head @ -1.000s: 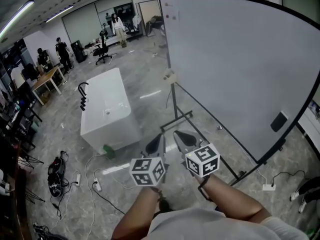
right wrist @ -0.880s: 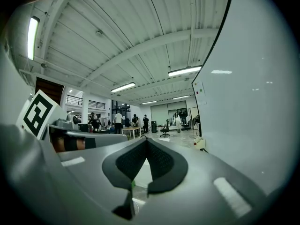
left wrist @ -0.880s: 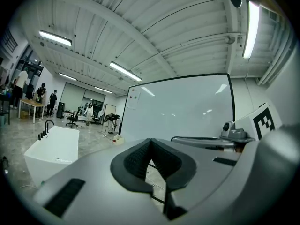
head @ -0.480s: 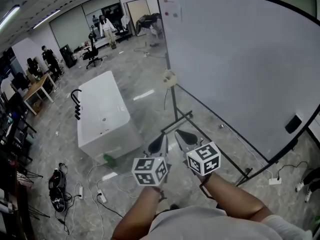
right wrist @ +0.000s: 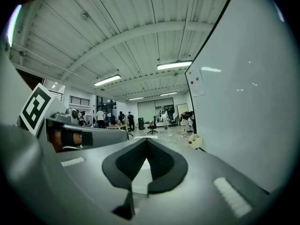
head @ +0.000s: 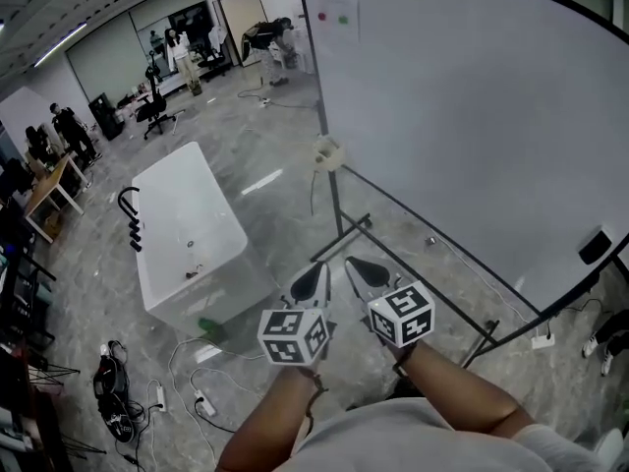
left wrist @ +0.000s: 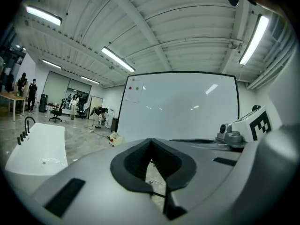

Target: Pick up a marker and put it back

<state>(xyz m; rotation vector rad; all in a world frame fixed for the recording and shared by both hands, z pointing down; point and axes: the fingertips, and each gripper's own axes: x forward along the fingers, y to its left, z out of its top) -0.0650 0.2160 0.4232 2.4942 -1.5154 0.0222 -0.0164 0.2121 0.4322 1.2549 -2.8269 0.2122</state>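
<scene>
**Two shut claws, no marker in sight**

Most of the head view is filled by the whiteboard (head: 472, 116), which runs from 12 to 4 o'clock of the claws. Its lower edge slants from 12 o'clock, far off, to 4 o'clock, close by. A white tub (head: 187, 234) stands on the floor at 10 o'clock, well apart from the board.

Low in the middle, the left claw (head: 314, 273) and right claw (head: 356, 265) sit side by side and point towards 12. Each has its jaws together with nothing between them.

A small cream box (head: 327, 152) hangs at the board's near corner, at 12 o'clock. A dark eraser (head: 593, 246) clings to the board at 3 o'clock.

No marker can be made out in any view. Likely it sits in that box or along the board's lower edge, and if on the edge, its long axis would follow the slant. The right claw is on the board's side, so it looks the nearer of the two.
</scene>
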